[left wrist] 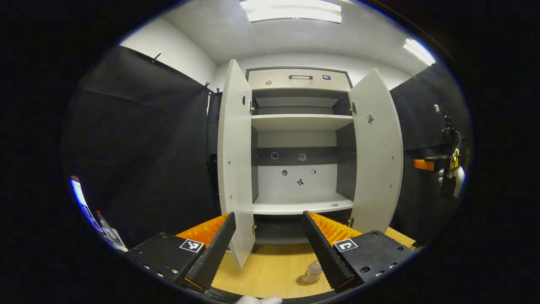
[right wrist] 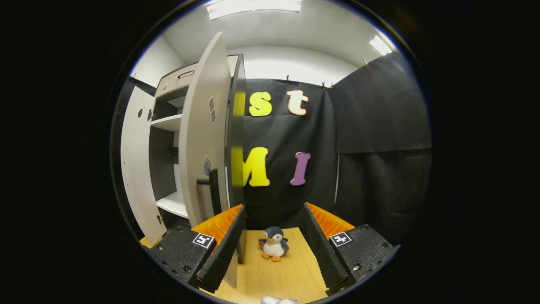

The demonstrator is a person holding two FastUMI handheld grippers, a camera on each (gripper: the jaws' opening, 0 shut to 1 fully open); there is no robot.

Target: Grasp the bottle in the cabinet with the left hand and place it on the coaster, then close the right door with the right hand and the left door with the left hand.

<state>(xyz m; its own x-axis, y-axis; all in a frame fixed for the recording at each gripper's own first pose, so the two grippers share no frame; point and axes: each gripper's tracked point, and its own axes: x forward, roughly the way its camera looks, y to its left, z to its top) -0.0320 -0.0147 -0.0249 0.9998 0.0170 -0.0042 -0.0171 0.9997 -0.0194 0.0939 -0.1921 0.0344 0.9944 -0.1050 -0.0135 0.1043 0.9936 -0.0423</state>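
In the left gripper view, the left gripper (left wrist: 268, 249) faces the open cabinet (left wrist: 300, 143) with its fingers spread wide and empty. The clear bottle (left wrist: 313, 271) stands upright on the round coaster (left wrist: 304, 280) on the wooden table (left wrist: 261, 274), low and just beside the right-hand finger, so the placing looks done. Both doors stand open. In the right gripper view, the right gripper (right wrist: 274, 247), fingers also wide and empty, sits just outside the right door (right wrist: 206, 139), whose tall edge and dark handle (right wrist: 213, 190) lie just left of its left finger. A toy penguin (right wrist: 274, 244) stands between the fingers, farther off. The right gripper is judged nearer to that door, which should swing leftward to close.
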